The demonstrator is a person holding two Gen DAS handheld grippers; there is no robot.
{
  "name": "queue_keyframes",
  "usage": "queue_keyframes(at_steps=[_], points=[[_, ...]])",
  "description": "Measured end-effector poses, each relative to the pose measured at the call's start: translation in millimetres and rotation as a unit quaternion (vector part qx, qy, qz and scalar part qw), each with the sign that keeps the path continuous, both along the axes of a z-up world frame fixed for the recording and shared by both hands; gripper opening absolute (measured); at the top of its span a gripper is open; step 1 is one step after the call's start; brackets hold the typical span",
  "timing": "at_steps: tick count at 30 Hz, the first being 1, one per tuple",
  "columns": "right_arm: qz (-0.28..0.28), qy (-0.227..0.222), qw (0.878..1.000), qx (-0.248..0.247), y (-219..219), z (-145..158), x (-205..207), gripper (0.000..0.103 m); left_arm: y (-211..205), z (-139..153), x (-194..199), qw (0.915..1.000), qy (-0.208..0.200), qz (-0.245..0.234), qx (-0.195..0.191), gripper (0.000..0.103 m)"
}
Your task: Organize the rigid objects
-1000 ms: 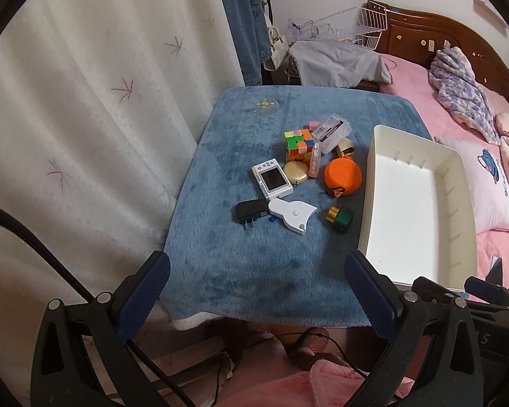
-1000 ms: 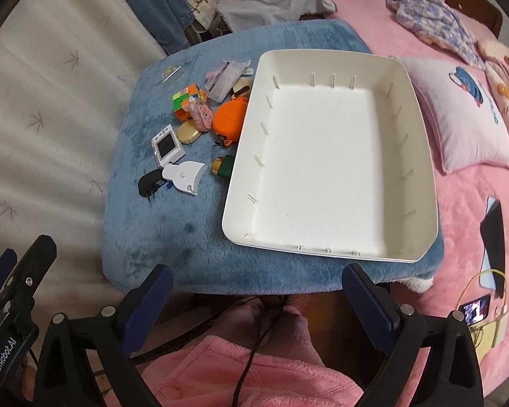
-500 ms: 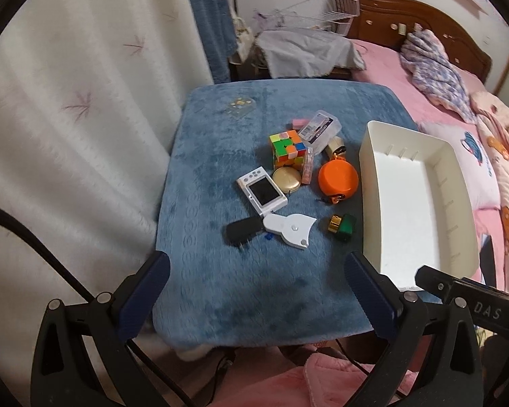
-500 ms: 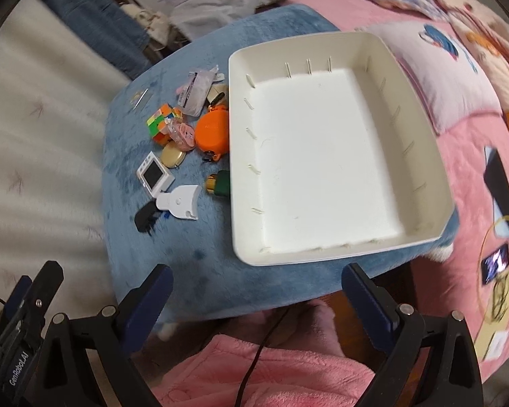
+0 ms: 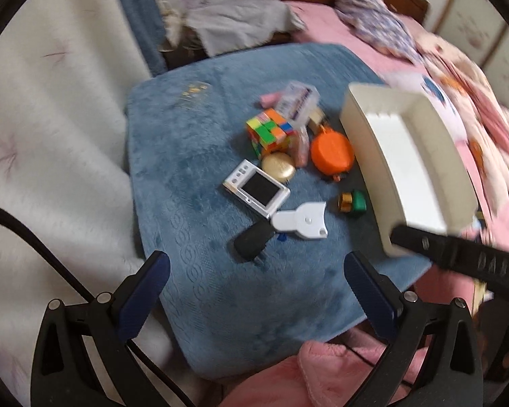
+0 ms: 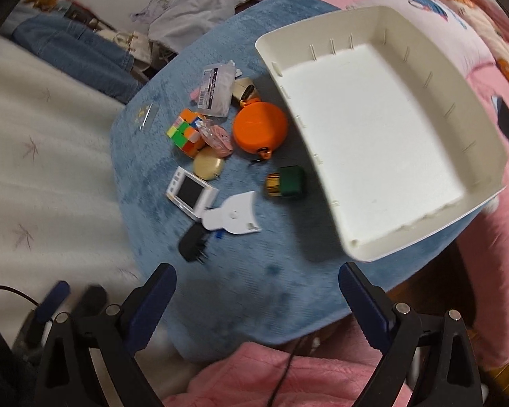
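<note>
Dark blue pads line both tools, and each stands spread wide with nothing between its fingers: the left gripper [image 5: 254, 281] and the right gripper [image 6: 258, 283] hover at the near edge of the blue plush cloth [image 6: 254, 288], above pink fabric [image 6: 271, 373]. Nothing has been picked; the white tray [image 6: 383, 142] on the right is empty. Nearest lies a black plug adapter [image 6: 191, 246], touching a white flat tool [image 6: 232, 218] just beyond it, with a small white camera [image 6: 191, 192] to its left. A green and gold bottle [image 6: 286, 180] sits alone, just beside the tray's left wall. Farther off cluster a gold compact [image 6: 207, 167], an orange round case [image 6: 259, 128], a colour cube [image 6: 185, 132] and a clear packet [image 6: 215, 91]. A good start would probably be an isolated piece such as the bottle: approach from above, straddle its narrow sides, and close squarely so it cannot roll on the soft pile.
</note>
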State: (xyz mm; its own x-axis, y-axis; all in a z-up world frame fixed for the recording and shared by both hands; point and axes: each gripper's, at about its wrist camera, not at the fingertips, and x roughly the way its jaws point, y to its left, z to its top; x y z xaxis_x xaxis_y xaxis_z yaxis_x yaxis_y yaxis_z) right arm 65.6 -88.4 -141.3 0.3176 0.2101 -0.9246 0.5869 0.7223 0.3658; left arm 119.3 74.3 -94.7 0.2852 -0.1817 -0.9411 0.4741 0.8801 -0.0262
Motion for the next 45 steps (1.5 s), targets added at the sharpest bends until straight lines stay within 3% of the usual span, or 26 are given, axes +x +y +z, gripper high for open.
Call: queue_keyframes(at_steps=[8,16,24,30,36,41,45], points=[[-0.029,-0.012,1.000,0.000,16,-23,23,0.098,8,-33,15,0.9945,0.012,-0.100,0.029,0.102],[0.019,-0.025,0.998,-0.060,35,-49,43,0.097,13,-74,29,0.9863,0.005,-0.163,-0.021,0.102],[0.055,-0.021,0.996,-0.060,48,-80,54,0.097,11,-110,25,0.9725,-0.041,-0.223,-0.053,0.102],[0.058,-0.001,0.997,-0.056,50,-100,61,0.098,0,-128,12,0.9503,-0.114,-0.288,-0.029,0.102],[0.062,0.015,0.997,-0.051,52,-117,71,0.098,-11,-141,3,0.9226,-0.139,-0.360,-0.018,0.101],[0.063,0.025,0.997,-0.045,52,-128,79,0.098,-18,-152,4,0.9097,-0.129,-0.394,-0.018,0.096],[0.066,0.034,0.996,-0.044,53,-135,84,0.098,-23,-165,7,0.9070,-0.113,-0.406,-0.009,0.087]])
